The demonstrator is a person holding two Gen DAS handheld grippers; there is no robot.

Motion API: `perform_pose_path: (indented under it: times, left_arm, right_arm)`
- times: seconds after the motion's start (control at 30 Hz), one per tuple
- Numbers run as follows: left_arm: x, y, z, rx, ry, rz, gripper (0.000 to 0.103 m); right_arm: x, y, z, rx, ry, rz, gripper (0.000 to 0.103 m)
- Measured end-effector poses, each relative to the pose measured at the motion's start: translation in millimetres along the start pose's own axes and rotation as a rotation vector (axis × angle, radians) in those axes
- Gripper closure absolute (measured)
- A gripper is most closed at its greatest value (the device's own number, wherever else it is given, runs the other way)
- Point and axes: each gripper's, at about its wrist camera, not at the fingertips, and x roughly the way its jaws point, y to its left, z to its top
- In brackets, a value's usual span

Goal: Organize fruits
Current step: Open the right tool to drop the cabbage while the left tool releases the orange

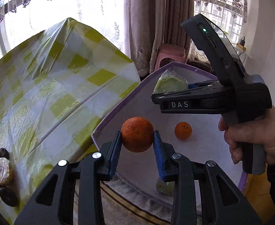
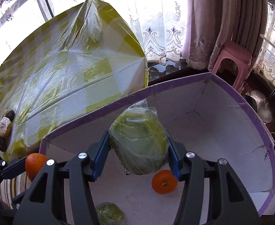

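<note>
Fruits carried over box (image 2: 254, 116)
Left gripper (image 1: 137, 140) clamps orange (image 1: 137, 136); right gripper (image 2: 137, 148) clamps wrapped green fruit (image 2: 139, 142); lower before releasing, clear of small orange (image 2: 164, 181) at 5 o'clock.

A lived-in home room: embroidered lace curtains (image 2: 162, 28) over barred windows, a pink plastic stool (image 2: 233, 60), a tabletop under a yellow-and-white checked plastic cloth (image 1: 58, 86), a striped rug (image 1: 137, 211).
</note>
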Motion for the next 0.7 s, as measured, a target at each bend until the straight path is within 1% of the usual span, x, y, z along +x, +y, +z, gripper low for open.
perform_pose_path:
  times: [0.07,0.13,0.27,0.33,0.5,0.57,0.6,0.63,0.7]
  left_arm:
    - [18,-13,1,0.059,0.056,0.017,0.071]
    - [35,-20,0,0.095,0.109,0.023,0.071]
    - [61,-24,-9,0.121,0.187,0.048,0.071]
    - [67,-29,-13,0.148,0.197,0.080,0.071]
    - [76,-35,-18,0.194,0.216,0.119,0.070]
    - [79,-37,-21,0.208,0.220,0.128,0.068]
    - [80,-37,-21,0.211,0.221,0.133,0.068]
    - [80,-37,-22,0.213,0.220,0.136,0.067]
    - [80,-37,-22,0.216,0.215,0.136,0.062]
  right_arm:
    - [10,-3,-1,-0.005,0.037,-0.018,0.047]
    - [21,-5,-4,-0.016,0.076,-0.035,0.047]
    - [40,-2,-8,-0.041,0.131,-0.056,0.047]
    - [46,-1,-8,-0.044,0.142,-0.061,0.047]
    - [52,0,-10,-0.046,0.150,-0.064,0.046]
    - [50,1,-8,-0.049,0.138,-0.067,0.037]
    - [49,1,-8,-0.047,0.134,-0.067,0.029]
    - [49,1,-7,-0.048,0.134,-0.065,0.027]
    - [49,1,-7,-0.048,0.136,-0.067,0.027]
